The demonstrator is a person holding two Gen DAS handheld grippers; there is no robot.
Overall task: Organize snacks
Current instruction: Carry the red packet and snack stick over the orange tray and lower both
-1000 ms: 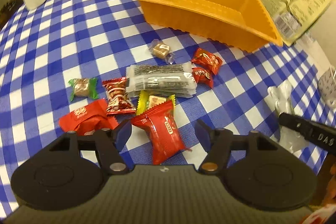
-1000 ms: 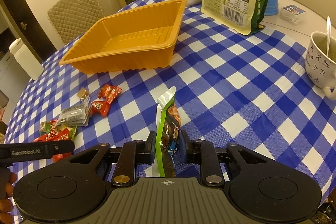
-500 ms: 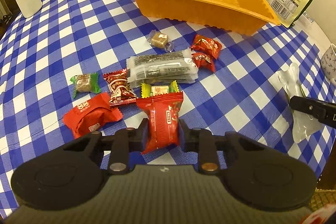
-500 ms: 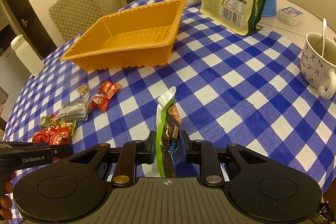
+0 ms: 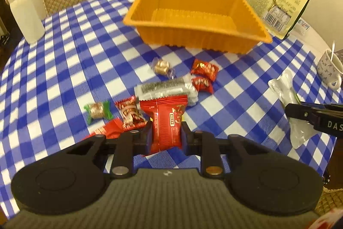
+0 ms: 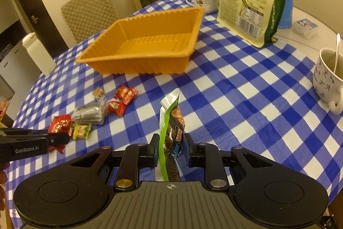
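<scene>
Snacks [image 5: 165, 87] mostly lie loose on the counter [image 5: 64, 61] near the empty orange tray [image 5: 235, 42]. Left hand-held gripper [image 5: 166, 136], jaws just closed, now clamps a red packet [image 5: 166, 119], ready for traying. Only the right view shows the right hand-held gripper [image 6: 170, 149] pinching a green pouch [image 6: 171, 121].

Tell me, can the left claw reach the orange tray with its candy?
Probably yes. The left claw is shut on a red candy, and the orange tray sits open-topped and empty beyond the loose snacks. Those lie flat, so nothing looks in the way if it goes above them.
</scene>
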